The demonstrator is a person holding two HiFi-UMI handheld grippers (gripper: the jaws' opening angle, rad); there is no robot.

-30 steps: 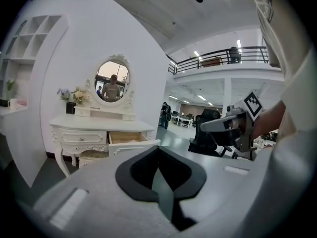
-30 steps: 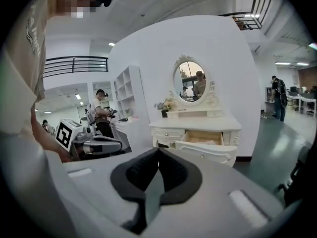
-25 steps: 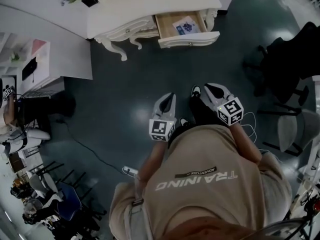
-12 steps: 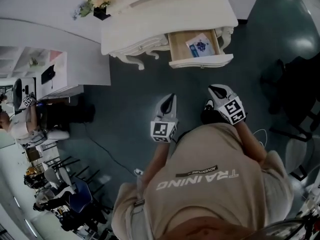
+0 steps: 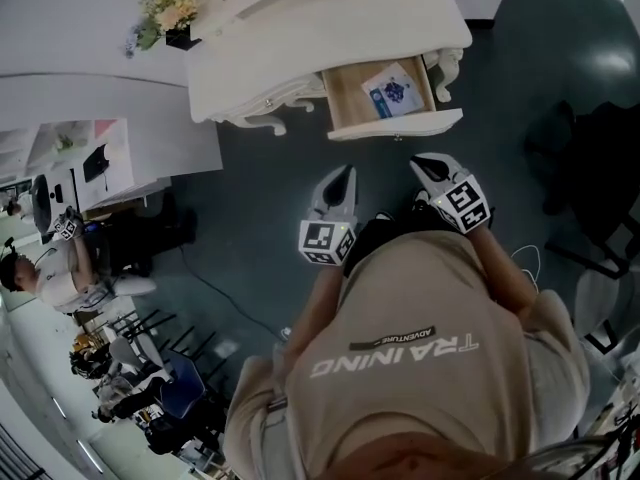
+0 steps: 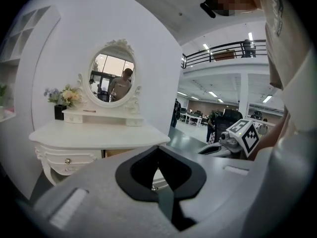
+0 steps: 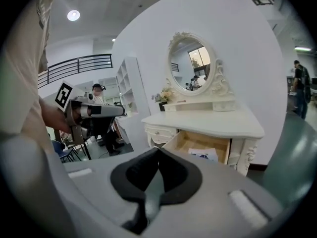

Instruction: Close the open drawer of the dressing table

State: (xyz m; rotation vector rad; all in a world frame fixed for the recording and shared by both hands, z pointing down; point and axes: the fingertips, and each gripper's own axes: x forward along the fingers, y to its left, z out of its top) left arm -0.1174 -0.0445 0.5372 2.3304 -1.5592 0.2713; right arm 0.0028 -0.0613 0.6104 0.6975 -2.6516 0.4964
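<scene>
The white dressing table (image 5: pixel 300 28) stands at the top of the head view. Its right drawer (image 5: pixel 395 125) is pulled out, showing a wooden inside with a printed paper (image 5: pixel 393 90) lying in it. My left gripper (image 5: pixel 343 173) is shut and empty, a short way in front of the drawer's left end. My right gripper (image 5: pixel 422 161) is also shut and empty, just short of the drawer front. The right gripper view shows the open drawer (image 7: pixel 198 144) beyond the right gripper (image 7: pixel 158 151). In the left gripper view the left gripper (image 6: pixel 158 148) points at the table top (image 6: pixel 94 133).
An oval mirror (image 6: pixel 113 78) and a flower vase (image 5: pixel 165 13) stand on the table. A white shelf unit (image 5: pixel 110 158) is at the left, a dark office chair (image 5: pixel 600 158) at the right. A cable (image 5: pixel 215 293) runs over the dark floor. People sit at the far left.
The person has stepped toward the dressing table. Both grippers are now much nearer the open drawer, still shut. The drawer stays pulled out.
</scene>
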